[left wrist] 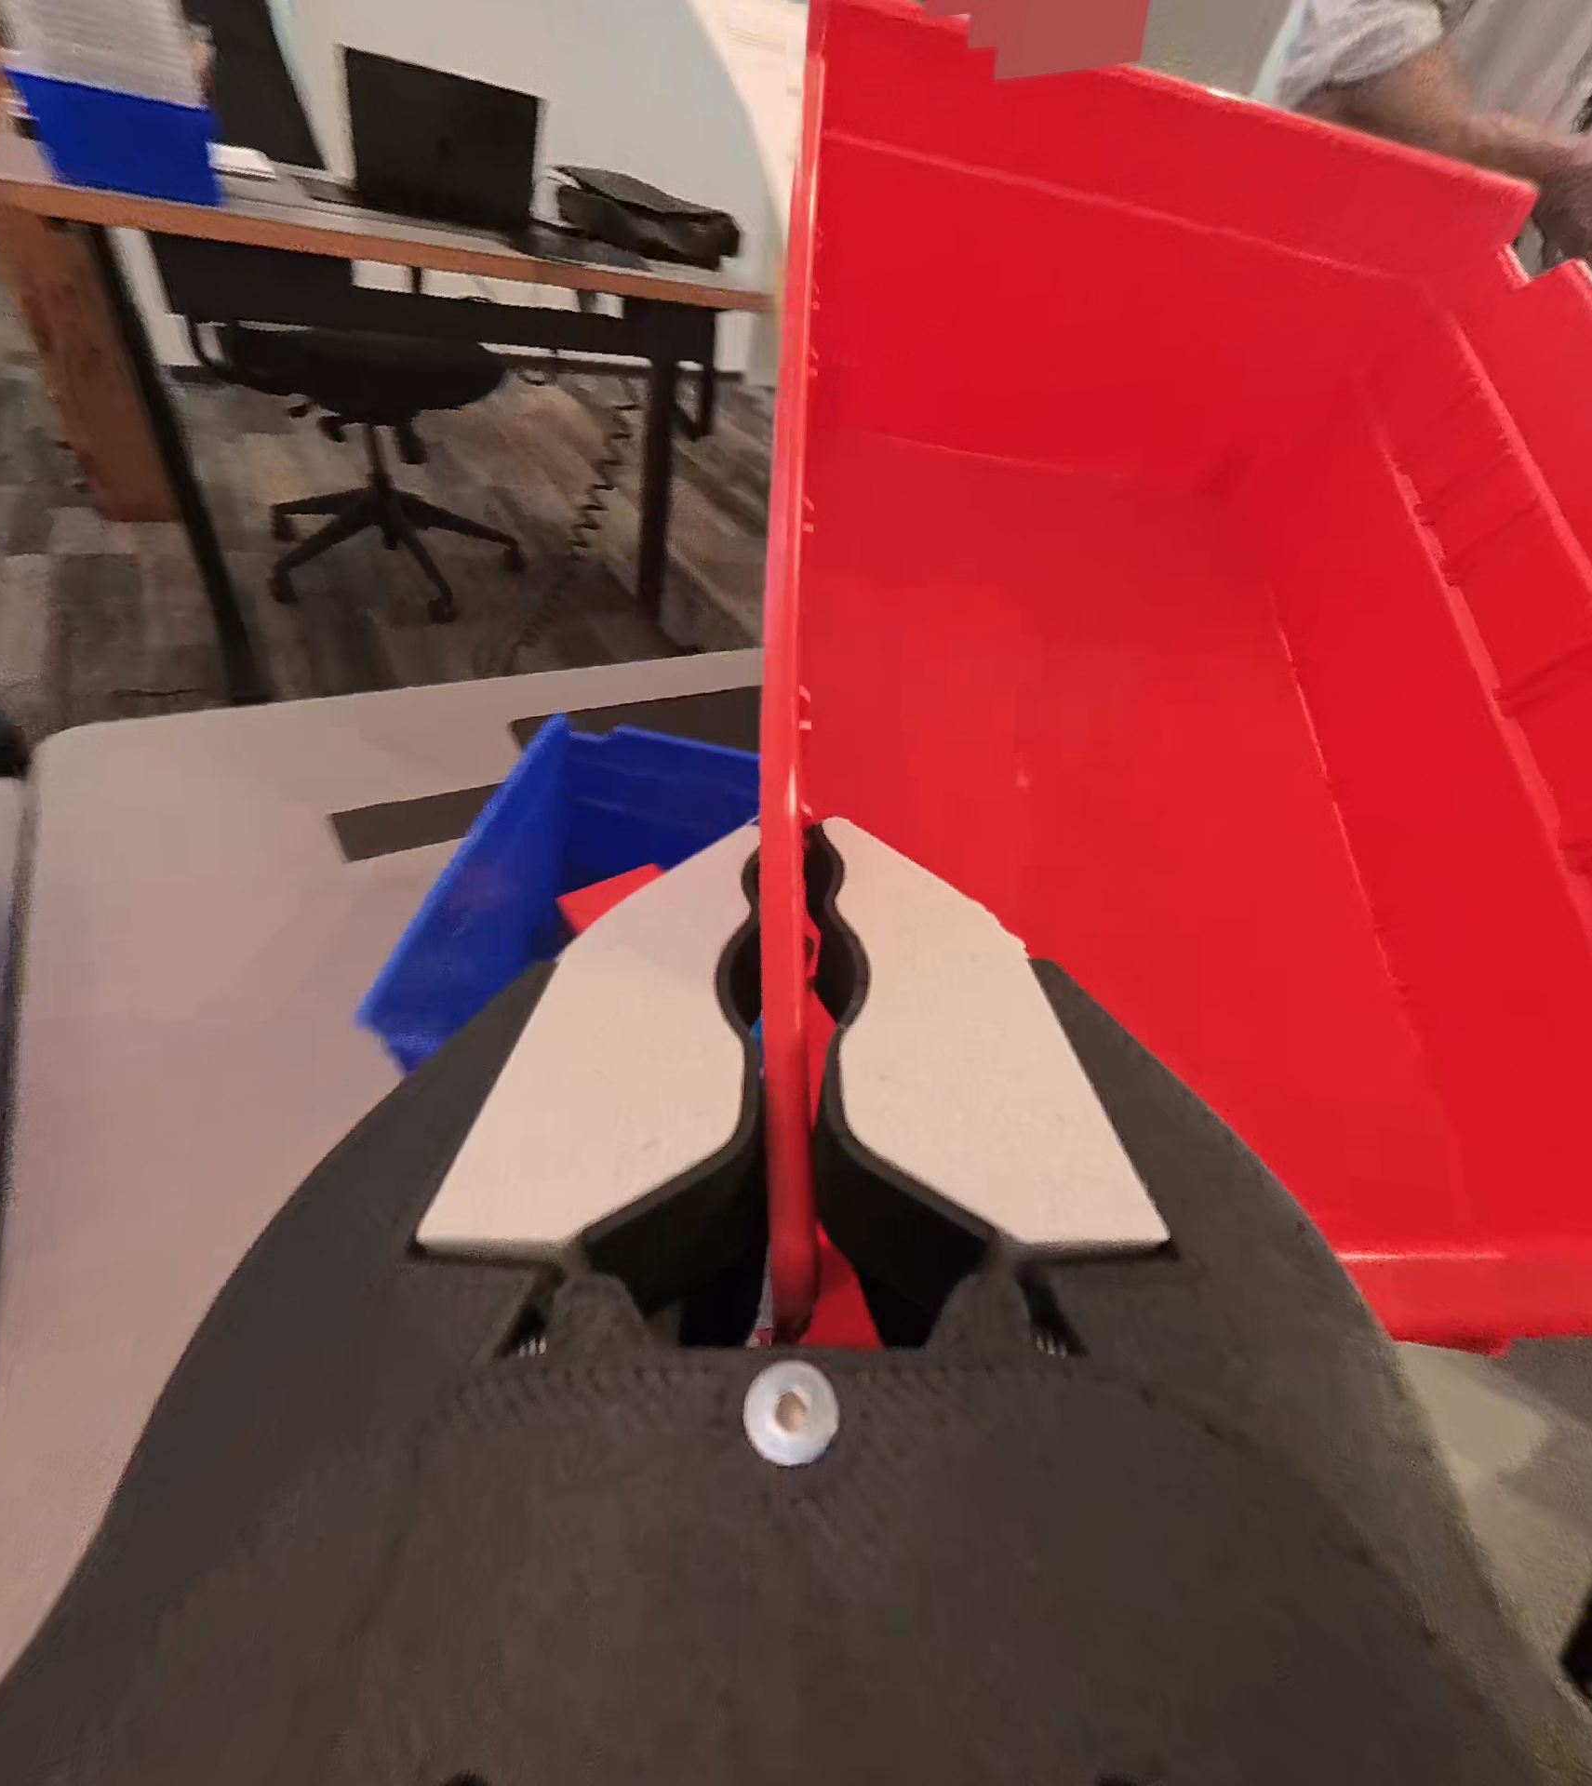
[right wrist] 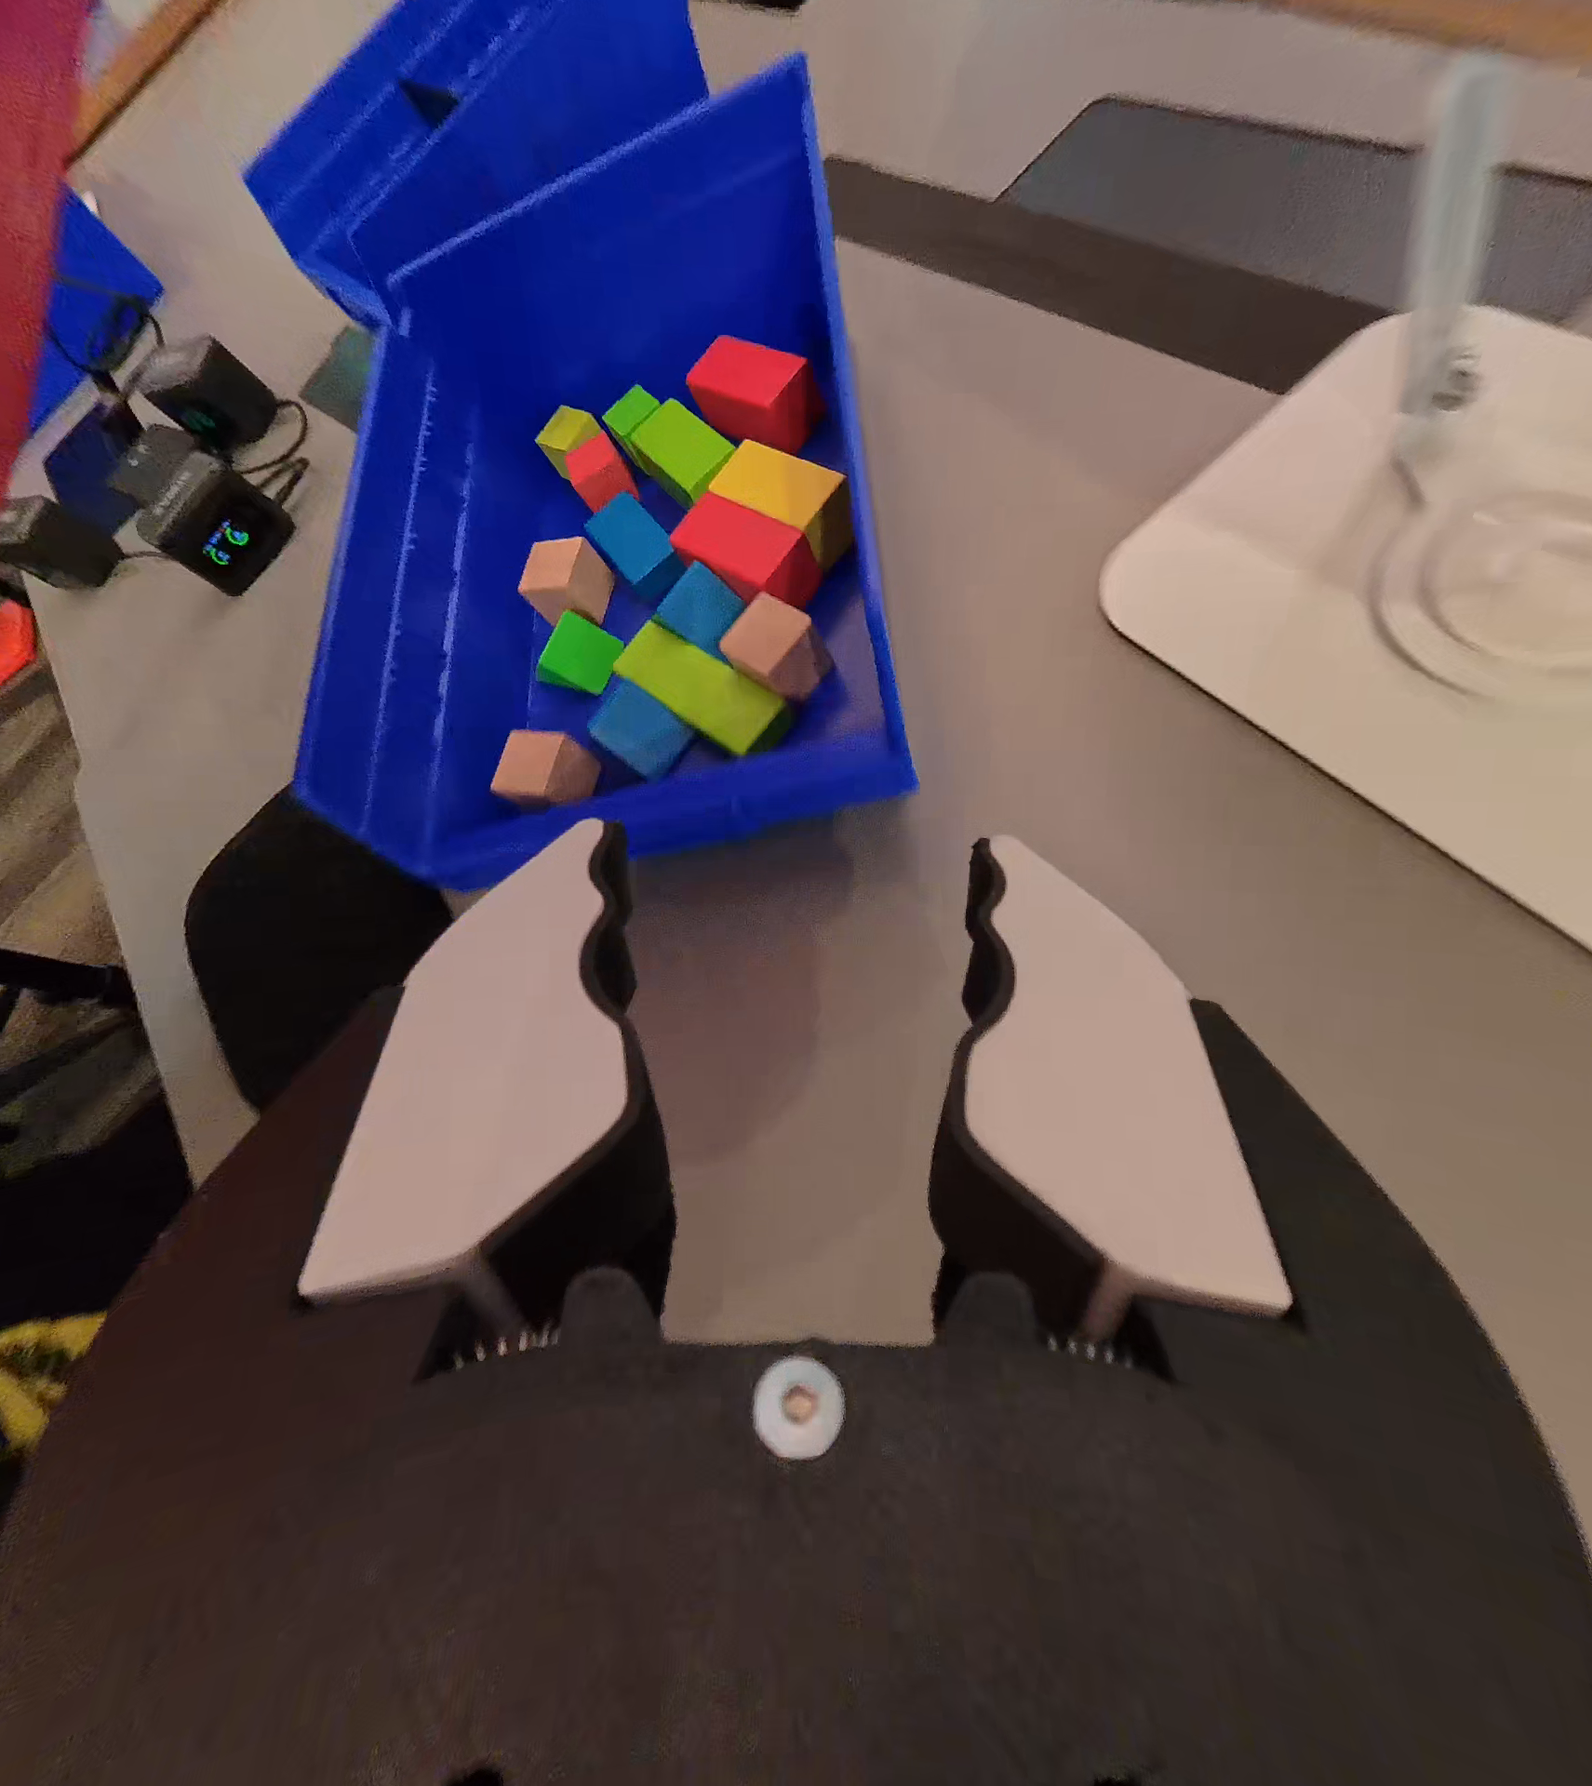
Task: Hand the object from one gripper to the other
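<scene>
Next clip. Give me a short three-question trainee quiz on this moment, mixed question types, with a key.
1. True or false: the left tool is clamped on the wall of the red bin.
2. Multiple choice: the right tool is A) shut on a block, B) open with only bare table between its fingers, C) gripping the blue bin.
3. Short answer: what lies inside the blue bin ahead of the right tool?

Key: 1. True; both pads press on the thin red wall. 2. B. 3. A loose pile of coloured blocks: red, green, blue, yellow and tan.
</scene>
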A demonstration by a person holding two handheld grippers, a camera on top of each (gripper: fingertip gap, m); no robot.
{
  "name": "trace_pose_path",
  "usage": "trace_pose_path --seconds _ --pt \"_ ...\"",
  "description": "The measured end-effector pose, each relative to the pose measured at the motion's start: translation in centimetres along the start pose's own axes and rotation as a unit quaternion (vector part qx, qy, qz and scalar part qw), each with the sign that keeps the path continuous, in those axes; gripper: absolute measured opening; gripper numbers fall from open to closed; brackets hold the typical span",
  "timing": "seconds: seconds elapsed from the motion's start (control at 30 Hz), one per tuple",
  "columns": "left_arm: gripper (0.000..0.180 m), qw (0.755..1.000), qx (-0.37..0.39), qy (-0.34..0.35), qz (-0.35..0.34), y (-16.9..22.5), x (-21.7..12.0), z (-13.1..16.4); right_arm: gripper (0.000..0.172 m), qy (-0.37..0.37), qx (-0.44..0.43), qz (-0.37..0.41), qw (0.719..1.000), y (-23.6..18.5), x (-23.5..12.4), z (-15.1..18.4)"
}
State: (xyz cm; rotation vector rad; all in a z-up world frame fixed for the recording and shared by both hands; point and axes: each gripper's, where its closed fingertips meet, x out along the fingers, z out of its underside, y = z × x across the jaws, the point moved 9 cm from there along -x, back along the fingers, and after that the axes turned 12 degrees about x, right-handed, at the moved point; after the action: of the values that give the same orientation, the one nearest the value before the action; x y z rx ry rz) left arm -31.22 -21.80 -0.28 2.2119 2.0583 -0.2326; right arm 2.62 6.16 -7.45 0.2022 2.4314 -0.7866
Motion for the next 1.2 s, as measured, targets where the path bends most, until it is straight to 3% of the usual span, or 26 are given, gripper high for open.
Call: trace_pose_path --seconds 0.13,0.3,0.5,0.7,0.87,1.03,1.2 --pt "0.005 0.997 0.019 -0.011 0.079 6.1 5.4 -2.0 0.071 0.065 0.009 0.018 0.998 0.7 -10.0 4.2" --pt "0.006 0.983 0.008 -0.024 0.181 15.2 14.4 -1.6 0.074 0.135 0.005 0.093 0.986 2.4 -20.0 10.9" --pt "0.006 0.968 -0.004 -0.079 0.237 24.1 24.4 1.0 0.099 0.227 -0.006 0.156 0.961 2.4 -27.0 16.8" --pt "0.006 0.967 -0.02 -0.12 0.222 29.1 32.1 3.6 0.112 0.213 -0.016 0.17 0.962 2.4 -25.0 18.6" --pt "0.006 0.967 -0.021 -0.147 0.209 31.8 35.8 5.4 0.112 0.187 0.011 0.211 0.959 5.3 -21.1 18.3" --pt "0.006 0.965 -0.026 -0.171 0.2 33.6 37.5 6.8 0.095 0.167 0.05 0.225 0.959 9.3 -19.0 18.5" --pt "0.007 0.966 -0.033 -0.183 0.18 34.7 38.4 8.1 0.07 0.156 0.067 0.227 0.959 12.0 -19.3 18.7"
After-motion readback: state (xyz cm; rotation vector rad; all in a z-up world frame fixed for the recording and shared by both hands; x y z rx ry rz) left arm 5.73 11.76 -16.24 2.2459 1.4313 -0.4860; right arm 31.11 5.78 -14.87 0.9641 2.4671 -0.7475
